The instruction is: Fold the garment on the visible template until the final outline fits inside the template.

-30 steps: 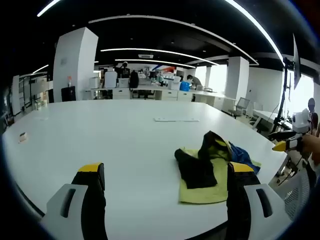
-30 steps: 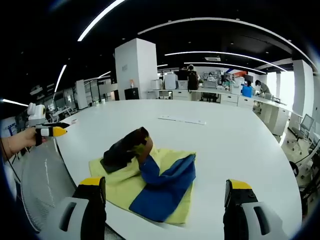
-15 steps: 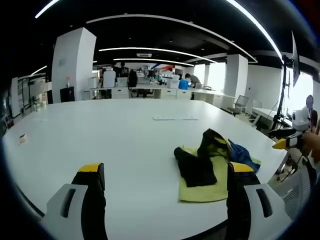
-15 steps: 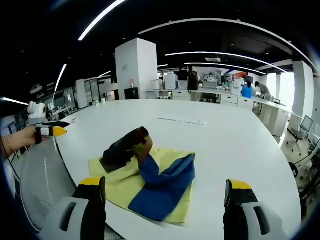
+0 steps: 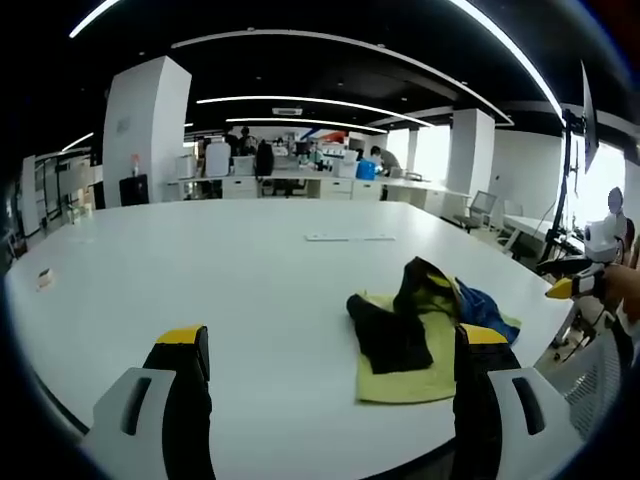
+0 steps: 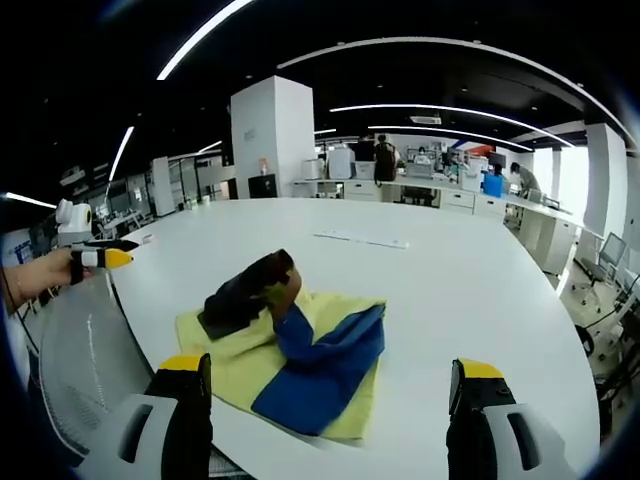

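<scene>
Soft, crumpled cloth garment (image 6: 290, 345) on my matt yellow cloth template (image 6: 235, 365); the white tabletop (image 5: 200, 270) looks smooth, faintly glossy.

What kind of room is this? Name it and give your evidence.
Most likely an open-plan office or lab: a big white table, rows of desks with people and equipment at the back, white pillars, and long strip lights on a dark ceiling.

An open-plan office: long white table (image 5: 200, 260), desks with monitors (image 6: 420, 185), square columns (image 5: 148, 130), strip ceiling lights (image 6: 440, 105).

Garment (image 6: 300, 355) — yellow, blue, black — crumpled on white table (image 6: 460, 290).
</scene>
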Demonstrator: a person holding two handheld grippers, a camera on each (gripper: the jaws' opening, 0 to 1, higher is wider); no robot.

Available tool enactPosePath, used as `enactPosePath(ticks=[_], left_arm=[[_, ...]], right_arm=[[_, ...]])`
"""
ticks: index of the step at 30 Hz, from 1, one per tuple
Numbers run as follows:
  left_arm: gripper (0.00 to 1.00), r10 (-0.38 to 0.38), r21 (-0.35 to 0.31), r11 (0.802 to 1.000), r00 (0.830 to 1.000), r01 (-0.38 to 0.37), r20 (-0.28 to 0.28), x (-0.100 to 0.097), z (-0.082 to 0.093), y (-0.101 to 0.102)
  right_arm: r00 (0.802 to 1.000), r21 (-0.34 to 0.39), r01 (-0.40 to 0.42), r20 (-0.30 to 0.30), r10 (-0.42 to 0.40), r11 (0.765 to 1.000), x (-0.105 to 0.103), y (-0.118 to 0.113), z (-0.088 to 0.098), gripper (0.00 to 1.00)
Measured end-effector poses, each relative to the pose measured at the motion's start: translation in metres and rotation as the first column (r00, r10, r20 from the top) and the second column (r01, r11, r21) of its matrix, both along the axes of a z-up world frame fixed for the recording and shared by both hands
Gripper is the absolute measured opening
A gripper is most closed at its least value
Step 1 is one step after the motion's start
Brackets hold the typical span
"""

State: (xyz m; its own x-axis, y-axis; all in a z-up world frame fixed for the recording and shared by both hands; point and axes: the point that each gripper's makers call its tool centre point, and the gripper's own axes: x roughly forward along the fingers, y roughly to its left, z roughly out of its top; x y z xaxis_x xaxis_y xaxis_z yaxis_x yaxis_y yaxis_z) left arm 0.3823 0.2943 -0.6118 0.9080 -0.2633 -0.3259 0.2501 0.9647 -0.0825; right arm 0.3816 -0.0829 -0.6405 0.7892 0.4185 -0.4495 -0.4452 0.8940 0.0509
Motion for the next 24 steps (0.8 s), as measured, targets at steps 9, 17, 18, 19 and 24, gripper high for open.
enactPosePath(ticks=[9, 17, 18, 19, 24], left_arm=[[0.99, -0.026, 0.001, 1.000, 1.000, 0.026, 0.014, 0.004, 0.002, -0.005], [0.94, -0.116, -0.064, 0.991, 0.992, 0.119, 0.049, 0.015, 0.009, -0.028], [0.93, -0.129, -0.097, 0.986, 0.990, 0.135, 0.061, 0.017, 0.012, -0.033], [0.91, -0.140, -0.110, 0.983, 0.988, 0.147, 0.069, 0.019, 0.013, -0.035], [0.81, -0.201, -0.116, 0.971, 0.977, 0.208, 0.072, 0.027, 0.010, -0.047]], right_arm=[[1.000, -0.004, 0.000, 0.022, 0.000, 1.000, 0.002, -0.003, 0.004, 0.99], [0.997, -0.001, -0.065, 0.052, 0.065, 0.998, 0.010, 0.008, 0.009, 0.99], [0.996, 0.010, -0.075, 0.057, 0.074, 0.997, 0.012, 0.010, 0.010, 0.98], [0.995, 0.010, -0.088, 0.054, 0.087, 0.996, 0.013, 0.013, 0.009, 0.95], [0.991, -0.004, -0.127, 0.052, 0.127, 0.992, 0.019, 0.020, 0.008, 0.81]])
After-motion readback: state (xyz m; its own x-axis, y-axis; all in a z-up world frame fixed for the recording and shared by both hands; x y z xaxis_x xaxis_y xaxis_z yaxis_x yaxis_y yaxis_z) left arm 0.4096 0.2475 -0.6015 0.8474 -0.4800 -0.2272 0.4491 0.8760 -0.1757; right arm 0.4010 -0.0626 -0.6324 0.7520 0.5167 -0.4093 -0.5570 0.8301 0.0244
